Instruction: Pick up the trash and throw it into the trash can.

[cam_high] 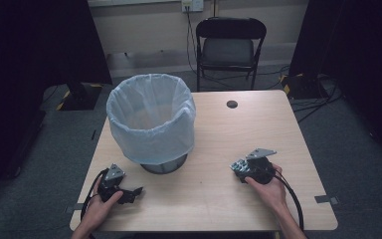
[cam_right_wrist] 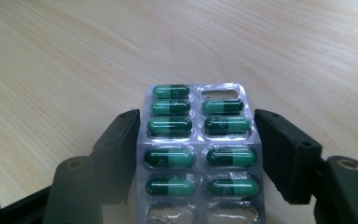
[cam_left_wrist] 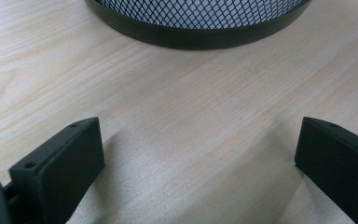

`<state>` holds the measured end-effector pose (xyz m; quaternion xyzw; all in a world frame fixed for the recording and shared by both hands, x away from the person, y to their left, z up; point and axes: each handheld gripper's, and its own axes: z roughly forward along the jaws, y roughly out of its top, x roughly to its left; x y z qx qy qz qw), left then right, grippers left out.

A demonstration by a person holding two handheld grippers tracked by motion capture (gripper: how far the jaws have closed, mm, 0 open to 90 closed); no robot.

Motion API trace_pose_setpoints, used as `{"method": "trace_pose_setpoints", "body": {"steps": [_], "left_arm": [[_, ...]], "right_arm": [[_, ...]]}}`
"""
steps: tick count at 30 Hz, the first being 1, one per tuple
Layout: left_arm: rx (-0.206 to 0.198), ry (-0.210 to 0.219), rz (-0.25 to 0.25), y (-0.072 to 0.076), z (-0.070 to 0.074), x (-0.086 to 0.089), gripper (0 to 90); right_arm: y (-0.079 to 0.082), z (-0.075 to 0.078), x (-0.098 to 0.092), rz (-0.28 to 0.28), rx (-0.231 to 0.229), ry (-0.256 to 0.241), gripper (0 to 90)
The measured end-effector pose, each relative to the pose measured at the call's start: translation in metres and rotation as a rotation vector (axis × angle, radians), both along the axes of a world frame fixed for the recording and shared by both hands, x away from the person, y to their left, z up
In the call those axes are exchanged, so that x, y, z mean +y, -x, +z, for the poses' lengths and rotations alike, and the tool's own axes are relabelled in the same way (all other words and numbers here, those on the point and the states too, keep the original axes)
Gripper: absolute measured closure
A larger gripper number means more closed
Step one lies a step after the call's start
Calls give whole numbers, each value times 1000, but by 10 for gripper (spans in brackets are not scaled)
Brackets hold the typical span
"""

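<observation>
A silver blister pack (cam_right_wrist: 198, 140) of green capsules, some pockets empty, sits between the jaws of my right gripper (cam_right_wrist: 196, 116), which press against its two long edges. In the high view the right gripper (cam_high: 239, 168) lies at the table's front right in a hand, the blister pack (cam_high: 237, 164) at its tip. My left gripper (cam_high: 132, 193) rests at the front left, open, nothing between its fingers (cam_left_wrist: 70, 158). A black mesh waste bin (cam_high: 151, 117) with a white liner stands just beyond it; the bin's base (cam_left_wrist: 196, 37) is close ahead in the left gripper view.
The wooden table (cam_high: 238, 129) has a small black round cap (cam_high: 232, 104) near its far edge. A black folding chair (cam_high: 230, 47) stands behind the table. Dark curtains hang on both sides, and cables lie on the floor.
</observation>
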<state>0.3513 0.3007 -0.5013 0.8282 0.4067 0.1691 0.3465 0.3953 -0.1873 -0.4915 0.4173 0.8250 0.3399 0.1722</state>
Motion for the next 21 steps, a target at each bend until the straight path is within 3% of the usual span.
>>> {"method": "trace_pose_setpoints", "body": {"steps": [3, 4, 6, 13, 21], "left_arm": [[0, -1, 0, 0, 0, 0, 7], [1, 2, 2, 0, 0, 0, 7], [0, 0, 0, 0, 0, 0, 7], [0, 0, 1, 0, 0, 0, 7], [1, 2, 2, 0, 0, 0, 7]], "right_arm": [[0, 1, 0, 3, 11, -3, 340], [0, 2, -1, 7, 28, -26, 340], [0, 3, -1, 6, 27, -31, 340], [5, 17, -4, 4, 19, -132, 340], [9, 34, -4, 23, 1, -181, 340]]}}
